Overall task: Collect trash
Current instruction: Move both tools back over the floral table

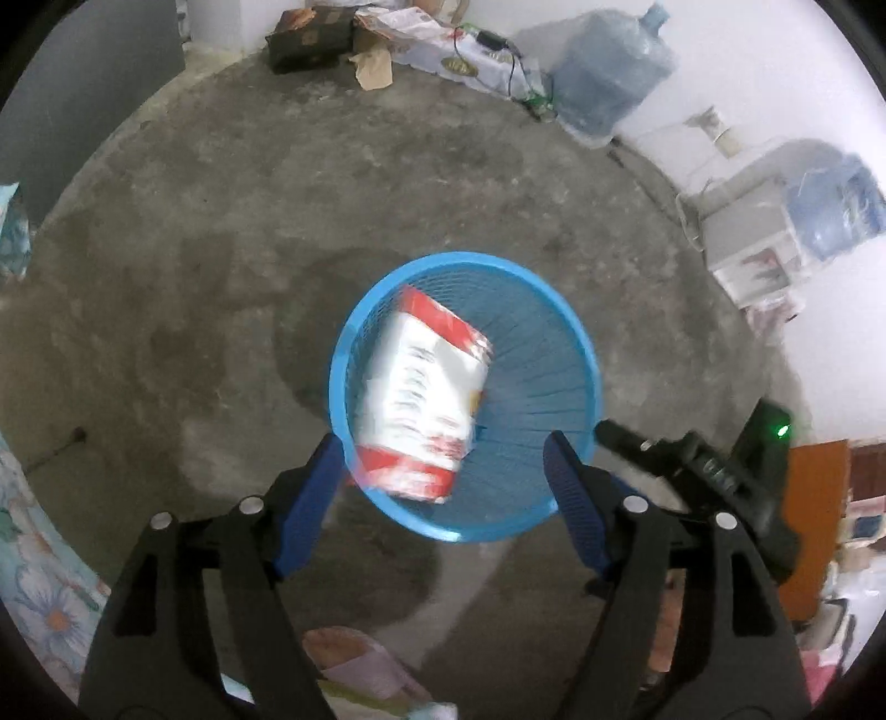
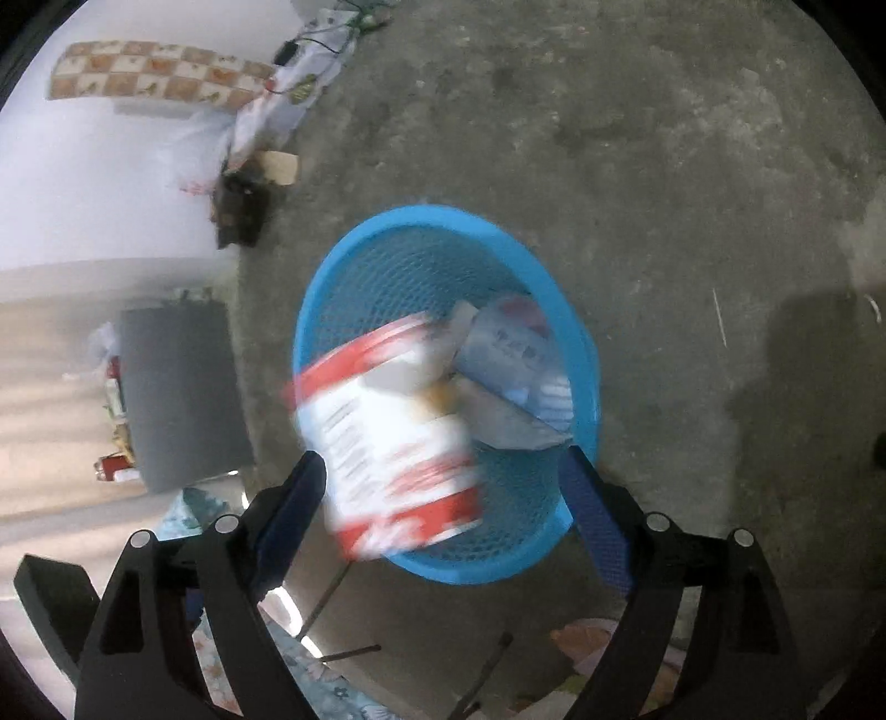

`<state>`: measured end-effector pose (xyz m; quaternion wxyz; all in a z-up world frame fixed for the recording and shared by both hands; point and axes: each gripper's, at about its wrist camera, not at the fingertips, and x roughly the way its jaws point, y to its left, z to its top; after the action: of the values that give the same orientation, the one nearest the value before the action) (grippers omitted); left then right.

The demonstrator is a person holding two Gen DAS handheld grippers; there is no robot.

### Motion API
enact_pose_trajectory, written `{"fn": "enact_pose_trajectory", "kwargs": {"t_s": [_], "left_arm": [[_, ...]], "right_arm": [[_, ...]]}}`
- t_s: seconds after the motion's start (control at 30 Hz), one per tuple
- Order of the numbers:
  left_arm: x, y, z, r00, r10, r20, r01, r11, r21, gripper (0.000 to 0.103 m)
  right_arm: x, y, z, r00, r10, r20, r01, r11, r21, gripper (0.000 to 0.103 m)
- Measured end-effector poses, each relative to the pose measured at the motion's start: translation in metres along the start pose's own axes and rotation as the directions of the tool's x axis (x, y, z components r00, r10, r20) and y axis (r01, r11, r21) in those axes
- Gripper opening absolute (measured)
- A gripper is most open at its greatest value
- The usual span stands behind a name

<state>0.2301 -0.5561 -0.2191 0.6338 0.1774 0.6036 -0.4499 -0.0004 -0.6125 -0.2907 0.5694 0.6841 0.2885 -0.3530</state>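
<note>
A blue mesh basket (image 1: pixel 554 310) (image 2: pixel 365 249) stands on the concrete floor. A red-and-white packet (image 1: pixel 421 399) (image 2: pixel 387 437), blurred, hangs over the basket's near rim, partly inside it. My left gripper (image 1: pixel 443 487) is open just above that rim, and the packet is clear of its right pad. My right gripper (image 2: pixel 443 515) is also open, with the packet in front of its gap and far from the right pad. A second pale blue-and-white packet (image 2: pixel 515 365) lies inside the basket. The right tool's black housing (image 1: pixel 720 471), with a green light, shows in the left wrist view.
Two large water jugs (image 1: pixel 609 77) (image 1: pixel 836 210) and a white box (image 1: pixel 753 243) stand along the white wall. Dark boxes and papers (image 1: pixel 310 39) lie at the far wall. A floral cloth (image 1: pixel 44 581) is at the left, a grey panel (image 2: pixel 183 393) beside the basket.
</note>
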Motion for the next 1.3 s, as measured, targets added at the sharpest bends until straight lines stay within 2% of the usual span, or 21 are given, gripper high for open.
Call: {"fn": "enact_pose_trajectory", "kwargs": {"t_s": [0.2, 0.33, 0.43, 0.6, 0.7, 0.77, 0.87, 0.9, 0.97, 1.03, 1.07, 1.1, 1.17, 1.27, 1.3], "left_arm": [[-0.054, -0.004, -0.006, 0.994, -0.054, 0.092, 0.055, 0.998, -0.01, 0.073], [-0.113, -0.015, -0.02, 0.98, -0.101, 0.174, 0.1, 0.995, 0.016, 0.075], [-0.166, -0.023, -0.044, 0.961, -0.123, 0.248, 0.11, 0.992, 0.067, 0.08], [-0.257, -0.019, -0.103, 0.907, -0.138, 0.397, 0.095, 0.987, 0.127, 0.083], [-0.304, -0.006, -0.149, 0.875, -0.124, 0.469, 0.078, 0.99, 0.116, 0.083], [-0.333, 0.009, -0.187, 0.851, -0.086, 0.518, 0.056, 0.996, 0.073, 0.083], [-0.37, 0.032, -0.242, 0.817, -0.051, 0.574, 0.068, 0.998, -0.008, 0.084], [-0.378, 0.039, -0.256, 0.814, -0.05, 0.578, 0.082, 0.996, -0.029, 0.086], [-0.394, 0.058, -0.293, 0.819, 0.001, 0.574, 0.084, 0.989, -0.122, 0.087], [-0.407, 0.074, -0.325, 0.801, 0.086, 0.592, 0.049, 0.977, -0.208, 0.089], [-0.414, 0.08, -0.341, 0.782, 0.136, 0.608, 0.027, 0.967, -0.252, 0.09], [-0.421, 0.088, -0.364, 0.753, 0.203, 0.626, -0.001, 0.952, -0.307, 0.09], [-0.428, 0.098, -0.388, 0.726, 0.278, 0.63, -0.035, 0.929, -0.369, 0.091], [-0.438, 0.116, -0.424, 0.695, 0.381, 0.61, -0.087, 0.886, -0.455, 0.091], [-0.442, 0.123, -0.437, 0.679, 0.421, 0.601, -0.11, 0.868, -0.484, 0.091]], "right_arm": [[-0.036, -0.006, -0.019, 0.997, 0.051, 0.056, -0.05, 0.999, -0.013, 0.083], [-0.07, -0.004, -0.032, 0.993, 0.062, 0.1, -0.057, 0.997, -0.048, 0.083], [-0.099, 0.009, -0.054, 0.987, 0.069, 0.144, -0.053, 0.993, -0.11, 0.083], [-0.145, 0.06, -0.098, 0.975, 0.082, 0.208, -0.015, 0.952, -0.306, 0.086], [-0.169, 0.101, -0.131, 0.967, 0.095, 0.237, 0.02, 0.896, -0.445, 0.089], [-0.184, 0.126, -0.155, 0.96, 0.114, 0.255, 0.04, 0.847, -0.53, 0.094], [-0.206, 0.161, -0.197, 0.946, 0.141, 0.292, 0.087, 0.756, -0.648, 0.096], [-0.21, 0.168, -0.208, 0.942, 0.142, 0.303, 0.104, 0.735, -0.67, 0.096], [-0.219, 0.186, -0.238, 0.924, 0.13, 0.359, 0.181, 0.68, -0.711, 0.096], [-0.219, 0.201, -0.265, 0.919, 0.121, 0.376, 0.225, 0.623, -0.749, 0.096], [-0.216, 0.205, -0.274, 0.92, 0.114, 0.375, 0.236, 0.601, -0.763, 0.096], [-0.211, 0.211, -0.287, 0.92, 0.1, 0.378, 0.259, 0.568, -0.781, 0.096], [-0.201, 0.218, -0.311, 0.915, 0.062, 0.398, 0.315, 0.506, -0.803, 0.096], [-0.191, 0.226, -0.343, 0.923, 0.053, 0.381, 0.324, 0.423, -0.846, 0.096], [-0.188, 0.228, -0.355, 0.929, 0.054, 0.367, 0.318, 0.394, -0.863, 0.096]]}}
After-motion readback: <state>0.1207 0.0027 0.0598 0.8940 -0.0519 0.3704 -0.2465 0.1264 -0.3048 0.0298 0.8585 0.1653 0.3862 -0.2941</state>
